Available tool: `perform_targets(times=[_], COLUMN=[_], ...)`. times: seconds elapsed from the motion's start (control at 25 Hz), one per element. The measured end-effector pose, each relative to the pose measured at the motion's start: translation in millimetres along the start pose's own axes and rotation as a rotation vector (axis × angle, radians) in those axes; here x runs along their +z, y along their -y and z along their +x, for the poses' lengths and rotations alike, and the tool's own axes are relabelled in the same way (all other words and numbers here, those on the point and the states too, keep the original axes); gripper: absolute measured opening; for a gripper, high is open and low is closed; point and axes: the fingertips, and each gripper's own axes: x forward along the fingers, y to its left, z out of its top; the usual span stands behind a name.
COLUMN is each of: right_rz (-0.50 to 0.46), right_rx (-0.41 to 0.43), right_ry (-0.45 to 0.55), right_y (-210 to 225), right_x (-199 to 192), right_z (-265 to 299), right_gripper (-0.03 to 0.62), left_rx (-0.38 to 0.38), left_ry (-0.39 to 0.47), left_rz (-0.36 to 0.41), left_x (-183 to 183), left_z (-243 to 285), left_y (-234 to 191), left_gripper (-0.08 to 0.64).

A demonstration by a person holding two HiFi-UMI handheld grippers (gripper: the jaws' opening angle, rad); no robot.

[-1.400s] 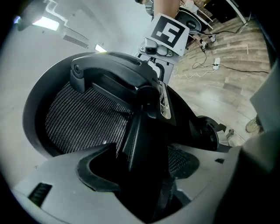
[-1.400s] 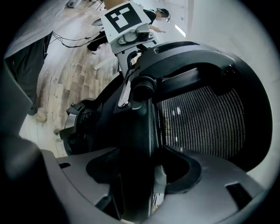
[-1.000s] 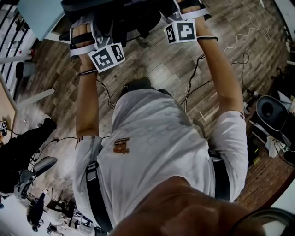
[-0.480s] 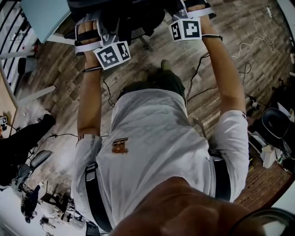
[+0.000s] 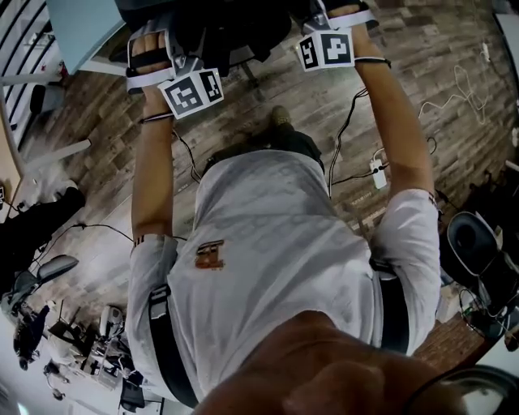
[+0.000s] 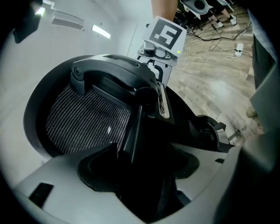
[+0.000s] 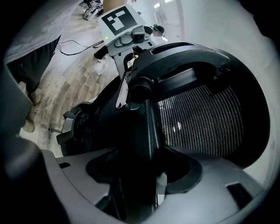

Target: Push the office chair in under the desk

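Note:
The black office chair [image 5: 231, 28] stands at the top of the head view, its back toward me, beside the pale desk [image 5: 81, 28] at the top left. My left gripper [image 5: 172, 40] and right gripper [image 5: 320, 18] both reach onto the chair's back. In the left gripper view the left gripper [image 6: 144, 175] is shut on the chair's black back frame [image 6: 135, 127], with the mesh back [image 6: 87, 120] to its left. In the right gripper view the right gripper [image 7: 135, 175] clamps the same frame [image 7: 146, 118], beside the mesh [image 7: 201, 118].
Cables [image 5: 349, 130] and a white power strip [image 5: 377, 173] lie on the wooden floor [image 5: 454, 113] to the right. A round black object [image 5: 470, 239] sits at the right edge. Equipment [image 5: 49, 275] crowds the lower left, and a white bar [image 5: 57, 152] lies at the left.
The floor has slid downward in the head view as the person stepped forward, a shoe now showing ahead. Both grippers stay clamped on the chair back.

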Motion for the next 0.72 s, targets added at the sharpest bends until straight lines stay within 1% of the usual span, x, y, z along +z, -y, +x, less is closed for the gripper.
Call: perform_targets(times=[0.36, 0.52, 0.72], right_rz=[-0.035, -0.037, -0.033], right_rx=[0.021, 0.029, 0.030], right_ry=[0.086, 0.106, 0.140], right_y=[16, 22, 28], right_x=[-57, -78, -94], right_z=[33, 60, 81], right_gripper=[0.259, 0.259, 0.261], left_rx=[0.025, 0.028, 0.020], left_ry=[-0.064, -0.093, -0.164], left_rz=[-0.023, -0.030, -0.033], left_x=[27, 26, 21], left_z=[56, 89, 119], left_y=[-5, -7, -10], left_gripper=[0.344, 0.344, 0.344])
